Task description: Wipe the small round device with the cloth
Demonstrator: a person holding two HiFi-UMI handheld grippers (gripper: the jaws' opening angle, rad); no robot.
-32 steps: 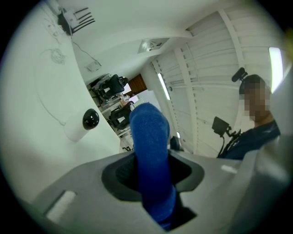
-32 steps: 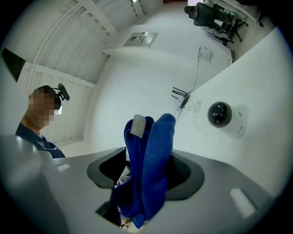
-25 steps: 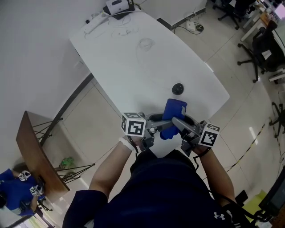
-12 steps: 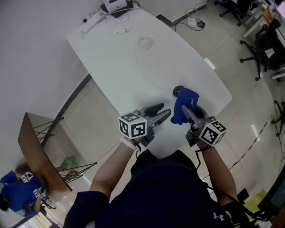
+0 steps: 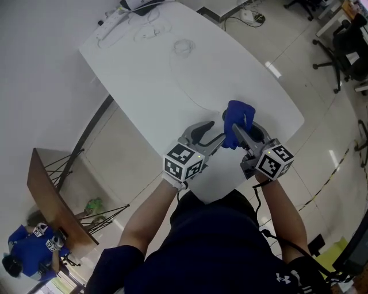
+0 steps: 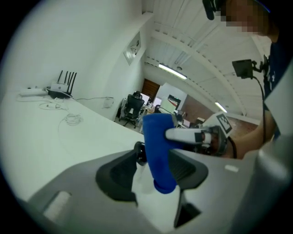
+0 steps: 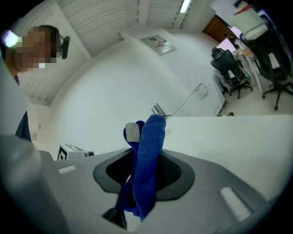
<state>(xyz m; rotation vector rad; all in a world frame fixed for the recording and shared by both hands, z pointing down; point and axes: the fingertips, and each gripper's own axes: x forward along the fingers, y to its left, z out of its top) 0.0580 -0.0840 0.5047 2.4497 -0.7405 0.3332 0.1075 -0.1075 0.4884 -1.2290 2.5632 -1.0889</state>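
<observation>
The blue cloth (image 5: 237, 115) hangs folded from my right gripper (image 5: 244, 127), whose jaws have closed further and are shut on it (image 7: 149, 155). In the head view the cloth covers the small round device. In the left gripper view the black device (image 6: 138, 153) peeks out on the white table (image 5: 172, 74), just left of the cloth (image 6: 158, 151). My left gripper (image 5: 215, 131) is beside the cloth, on its left. Its jaws have just been closing a little but stand open and grip nothing. The cloth hangs just past their tips.
At the table's far end lie a router (image 5: 138, 4), a power strip (image 5: 109, 26) and loose cables (image 5: 184, 46). The table's near edge is right under my grippers. Office chairs (image 5: 345, 40) stand on the floor at the right, a wooden board (image 5: 52, 201) at the left.
Both grippers moved forward and to the right over the table. The cloth went from short of the device to over it, hiding it. The left gripper rolled.
</observation>
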